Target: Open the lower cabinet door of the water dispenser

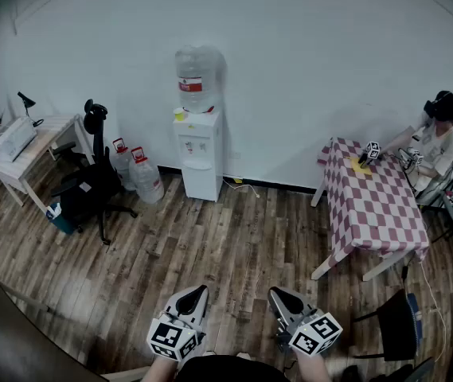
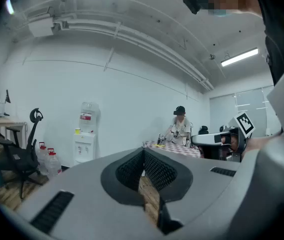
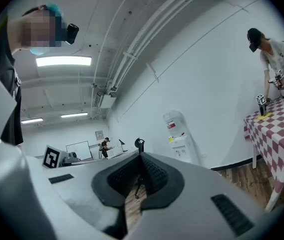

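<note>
Water dispenser (image 1: 198, 146) is standing well ahead of the left gripper (image 1: 200, 293) and the right gripper (image 1: 276, 294), against the white wall (image 1: 314, 70), a little to their left. Its lower cabinet door (image 1: 203, 183) is sitting shut. Both grippers are hovering over the wooden floor (image 1: 234, 249), jaws pressed together, gripping nothing.

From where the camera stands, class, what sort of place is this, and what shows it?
Probably an office-like workroom: a water dispenser against the wall, a desk and an office chair.
</note>
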Tool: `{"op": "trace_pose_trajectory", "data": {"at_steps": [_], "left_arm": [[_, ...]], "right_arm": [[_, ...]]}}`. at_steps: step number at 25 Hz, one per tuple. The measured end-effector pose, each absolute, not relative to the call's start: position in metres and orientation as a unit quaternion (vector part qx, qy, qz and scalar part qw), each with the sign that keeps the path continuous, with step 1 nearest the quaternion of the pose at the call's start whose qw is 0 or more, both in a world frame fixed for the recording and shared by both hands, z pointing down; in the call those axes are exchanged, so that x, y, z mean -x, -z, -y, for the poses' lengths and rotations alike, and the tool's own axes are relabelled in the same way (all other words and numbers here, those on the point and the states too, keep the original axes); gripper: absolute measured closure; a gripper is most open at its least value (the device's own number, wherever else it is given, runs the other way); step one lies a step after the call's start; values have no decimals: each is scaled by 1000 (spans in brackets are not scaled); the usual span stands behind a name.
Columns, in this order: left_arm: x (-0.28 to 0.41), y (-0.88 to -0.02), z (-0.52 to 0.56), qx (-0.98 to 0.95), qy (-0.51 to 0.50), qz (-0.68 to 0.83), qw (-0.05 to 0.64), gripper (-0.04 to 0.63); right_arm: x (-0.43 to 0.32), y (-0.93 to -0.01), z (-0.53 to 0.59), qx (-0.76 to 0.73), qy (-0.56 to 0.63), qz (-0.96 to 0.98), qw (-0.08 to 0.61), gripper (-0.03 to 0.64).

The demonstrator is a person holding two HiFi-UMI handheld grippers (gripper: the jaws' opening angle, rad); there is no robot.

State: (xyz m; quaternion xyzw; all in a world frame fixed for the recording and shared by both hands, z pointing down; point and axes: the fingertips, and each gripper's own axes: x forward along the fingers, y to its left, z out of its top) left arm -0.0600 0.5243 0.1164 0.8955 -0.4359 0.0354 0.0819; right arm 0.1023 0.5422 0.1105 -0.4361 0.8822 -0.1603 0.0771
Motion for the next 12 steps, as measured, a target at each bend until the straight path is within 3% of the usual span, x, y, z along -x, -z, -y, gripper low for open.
{"op": "trace_pose_trajectory", "data": {"at_steps": [12], "left_arm": [[38,-112,-537,-887,-27,454,81,581]], "right_arm": [[-128,-118,-553,429,166,-885,71,595]]}}
